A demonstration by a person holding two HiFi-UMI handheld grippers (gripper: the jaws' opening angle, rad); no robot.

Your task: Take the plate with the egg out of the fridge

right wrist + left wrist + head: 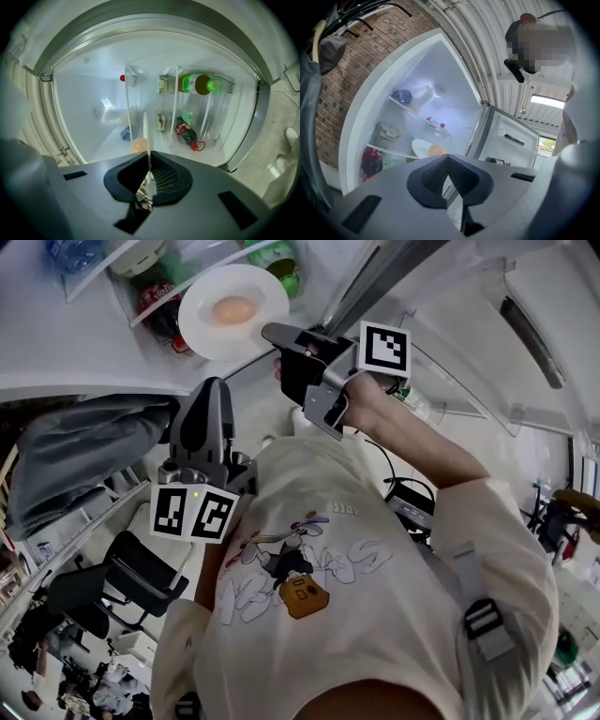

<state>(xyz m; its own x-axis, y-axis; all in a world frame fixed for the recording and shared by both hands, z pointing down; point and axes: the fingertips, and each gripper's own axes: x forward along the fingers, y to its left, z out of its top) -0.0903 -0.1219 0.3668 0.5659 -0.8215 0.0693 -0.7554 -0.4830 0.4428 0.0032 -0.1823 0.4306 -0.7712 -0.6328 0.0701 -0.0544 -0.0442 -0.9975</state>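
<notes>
Open fridge point(361, 122), white interior, bottles point(186, 133) on the shelves. Right gripper point(149, 177) pinches the rim of the white plate point(204, 332), which shows edge-on between its jaws. The egg point(234, 309) lies on the plate, just before the shelves. Left gripper point(449, 165) is pressed together, empty, well apart from the plate.

I'm looking into what seems to be a workshop or lab space, not a home kitchen. In the left gripper view an open fridge point(417, 84) is standing against a bare brick wall point(351, 61) at ten o'clock. A corrugated metal ceiling point(497, 28) is curving overhead at one o'clock, with a strip light point(548, 101) glowing at three o'clock. In the head view, black office chairs point(141, 573) are sitting at eight o'clock. In the right gripper view, drink bottles point(199, 84) are lying inside the fridge at one o'clock.
</notes>
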